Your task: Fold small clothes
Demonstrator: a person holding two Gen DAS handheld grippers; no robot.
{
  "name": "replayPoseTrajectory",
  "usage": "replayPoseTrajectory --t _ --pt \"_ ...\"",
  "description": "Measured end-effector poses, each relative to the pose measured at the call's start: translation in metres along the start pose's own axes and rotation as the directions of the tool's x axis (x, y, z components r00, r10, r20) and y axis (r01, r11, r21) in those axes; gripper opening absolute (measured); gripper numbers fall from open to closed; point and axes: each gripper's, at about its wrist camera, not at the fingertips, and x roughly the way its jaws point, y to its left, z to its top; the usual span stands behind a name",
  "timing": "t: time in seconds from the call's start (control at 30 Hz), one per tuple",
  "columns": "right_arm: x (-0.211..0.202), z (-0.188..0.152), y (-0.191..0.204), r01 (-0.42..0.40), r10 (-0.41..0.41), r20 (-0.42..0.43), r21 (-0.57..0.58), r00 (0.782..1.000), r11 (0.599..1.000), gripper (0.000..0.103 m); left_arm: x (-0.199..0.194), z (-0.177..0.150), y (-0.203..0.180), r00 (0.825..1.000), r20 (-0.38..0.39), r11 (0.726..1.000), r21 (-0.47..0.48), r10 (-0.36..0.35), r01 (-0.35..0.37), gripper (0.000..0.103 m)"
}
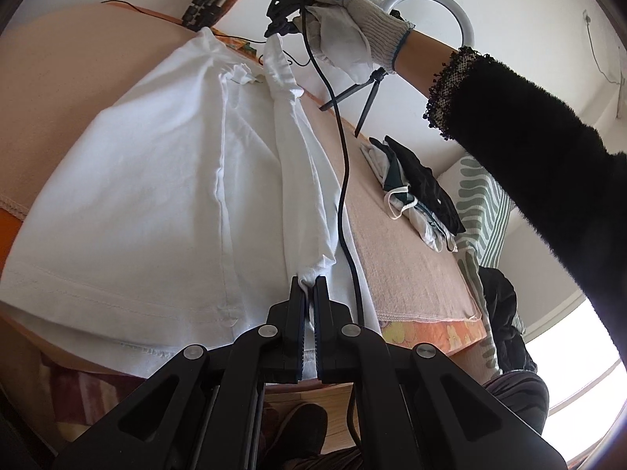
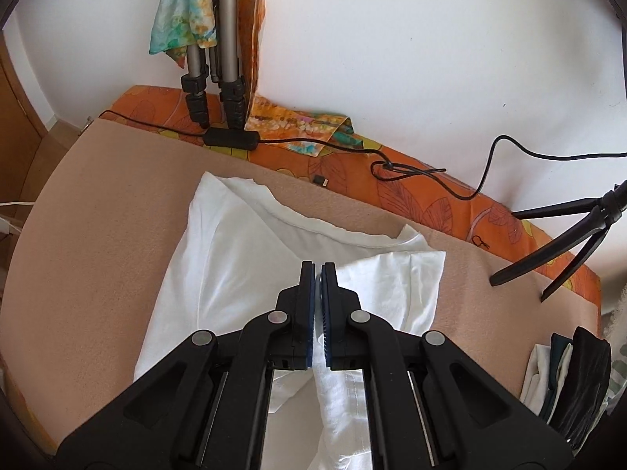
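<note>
A white T-shirt lies spread on a beige blanket. My left gripper is shut on the shirt's near right edge. That edge rises as a taut band toward my right gripper, held by a gloved hand and shut on the far end of the fold. In the right wrist view the right gripper hangs over the shirt, its pads closed with white cloth running down between the fingers. The collar faces the wall.
A pile of folded dark and white clothes sits at the blanket's right end. A black cable hangs beside the lifted edge. Black tripod legs, a silver tripod and cords line the wall side.
</note>
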Motion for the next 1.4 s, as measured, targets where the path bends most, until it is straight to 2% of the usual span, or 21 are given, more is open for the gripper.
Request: replayPoseTrajectory --t 0.03,0.1,0.13,0.17,0.2,0.27,0.37,0.47,0.57,0.6,0.67,0.77,1.0,1.1,1.13,1.17,1.23,1.4 --pt "-0.001 0.0 0.002 -0.013 0.013 0.001 0.004 1.0 1.0 0.004 -0.002 -0.001 0.001 1.0 0.003 1.0 -0.008 0.005 -0.005 0.002" --pt "-0.009 -0.001 -0.002 -0.103 0.103 0.008 0.043 0.995 0.994 0.023 -0.005 -0.003 0.003 1.0 0.01 1.0 -0.008 0.025 -0.025 0.002" --pt "-0.017 -0.001 -0.006 -0.136 0.136 0.018 0.057 0.991 0.989 0.047 -0.006 -0.005 0.004 1.0 0.008 1.0 -0.013 0.026 -0.026 0.002" --pt "-0.027 -0.002 -0.011 -0.149 0.147 0.046 0.062 0.988 0.987 0.06 -0.006 -0.006 0.005 1.0 0.004 0.999 -0.021 0.024 -0.024 0.002" --pt "-0.04 -0.004 -0.016 -0.152 0.148 0.075 0.058 0.986 0.987 0.061 -0.006 -0.007 0.006 1.0 -0.007 0.999 -0.025 0.023 -0.023 0.003" --pt "-0.056 -0.013 -0.026 -0.168 0.164 0.073 0.052 0.984 0.984 0.061 -0.006 -0.009 0.006 1.0 -0.013 0.999 -0.022 0.025 -0.025 0.003" --pt "-0.06 -0.039 -0.041 -0.147 0.147 0.006 0.052 0.989 0.988 0.061 -0.008 -0.01 0.004 0.999 -0.011 0.999 -0.012 0.031 -0.031 0.004" --pt "-0.044 -0.07 -0.044 -0.122 0.123 -0.075 0.018 0.99 0.992 0.061 -0.007 -0.009 0.002 0.999 -0.012 0.999 -0.007 0.035 -0.035 0.005" --pt "-0.016 -0.088 -0.045 -0.113 0.117 -0.146 0.034 0.982 0.993 0.061 -0.007 -0.01 0.002 0.999 -0.016 0.999 -0.008 0.043 -0.043 0.005" --pt "-0.007 -0.092 -0.044 -0.094 0.099 -0.162 0.039 0.982 0.995 0.057 -0.007 -0.01 0.002 0.999 -0.017 0.999 -0.009 0.044 -0.044 0.005" --pt "0.007 -0.097 -0.041 -0.076 0.084 -0.192 0.048 0.978 0.996 0.013 -0.008 -0.009 0.003 0.999 -0.009 0.999 -0.01 0.049 -0.049 0.005" --pt "0.015 -0.1 -0.037 -0.07 0.079 -0.191 0.053 0.978 0.996 0.009 -0.01 -0.009 0.003 0.999 0.0 0.999 -0.003 0.048 -0.048 0.005" --pt "-0.001 -0.089 -0.015 -0.144 0.148 -0.13 0.037 0.98 0.989 0.008 -0.01 -0.014 -0.002 0.999 -0.008 0.999 0.01 0.035 -0.035 0.005" --pt "-0.001 -0.087 -0.003 -0.258 0.261 -0.148 0.042 0.954 0.965 0.008 -0.011 -0.017 -0.003 0.999 -0.03 0.999 0.014 0.039 -0.039 0.005" --pt "-0.001 -0.087 0.0 -0.251 0.254 -0.155 0.037 0.955 0.967 0.015 -0.012 -0.018 -0.003 0.998 -0.042 0.999 0.01 0.036 -0.036 0.005" --pt "-0.003 -0.087 0.002 -0.237 0.239 -0.153 0.035 0.959 0.971 0.03 -0.013 -0.018 -0.003 0.998 -0.054 0.999 0.007 0.035 -0.034 0.005" --pt "-0.014 -0.088 -0.002 -0.233 0.237 -0.117 0.048 0.964 0.971 0.043 -0.021 -0.019 -0.006 0.998 -0.059 0.999 0.026 0.035 -0.033 0.005" --pt "-0.073 -0.106 -0.028 -0.294 0.295 -0.002 0.08 0.956 0.953 0.044 -0.048 -0.011 -0.004 0.998 -0.05 0.996 0.074 0.047 -0.043 0.005"
